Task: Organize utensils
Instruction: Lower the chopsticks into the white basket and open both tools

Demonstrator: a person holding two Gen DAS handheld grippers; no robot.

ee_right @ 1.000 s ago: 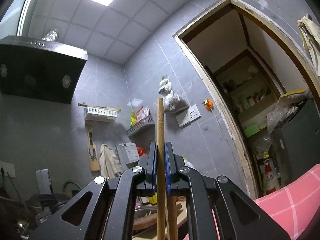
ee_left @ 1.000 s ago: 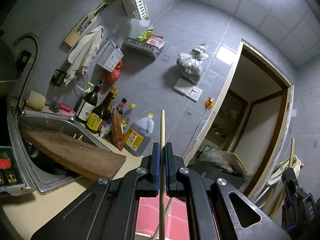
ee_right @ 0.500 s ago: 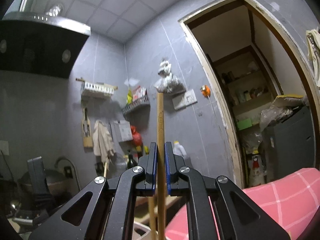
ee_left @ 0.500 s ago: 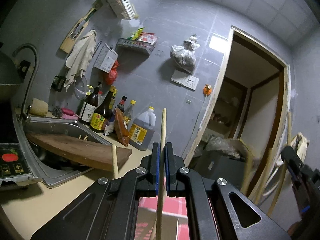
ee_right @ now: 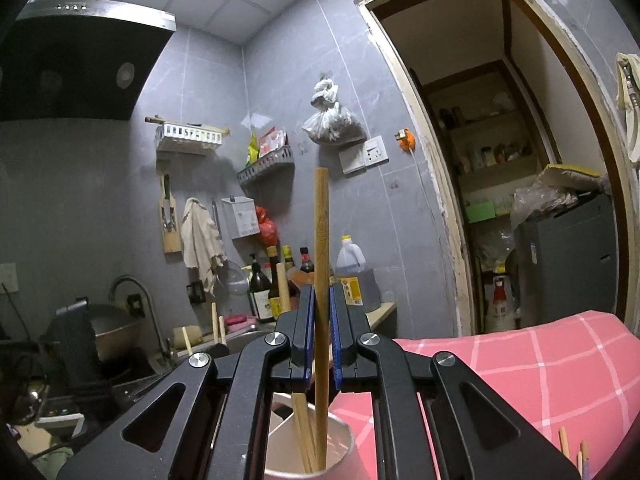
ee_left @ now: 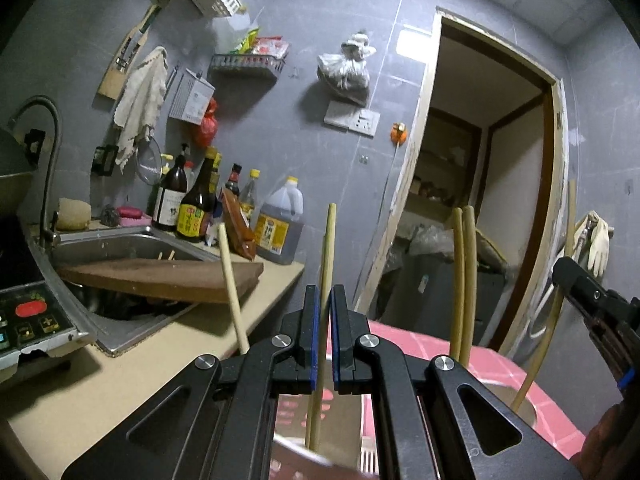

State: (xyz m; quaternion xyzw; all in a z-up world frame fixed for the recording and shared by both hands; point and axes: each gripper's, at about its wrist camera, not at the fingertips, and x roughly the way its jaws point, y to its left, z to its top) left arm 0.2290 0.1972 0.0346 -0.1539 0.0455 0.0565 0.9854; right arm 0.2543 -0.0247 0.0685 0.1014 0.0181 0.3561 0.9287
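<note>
Both grippers have sunk toward the cup [ee_right: 308, 456]. Right gripper [ee_right: 321, 344] clamps a chopstick [ee_right: 321, 240], tip inside the cup; left gripper [ee_left: 324, 340] clamps a paler chopstick [ee_left: 329, 240]. Light, stiff, slick: grip mid-shaft.

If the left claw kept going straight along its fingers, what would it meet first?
Probably nothing near: past the left claw, shut on a chopstick, the line runs by the counter edge toward the grey tiled wall, though depth is unclear.
</note>
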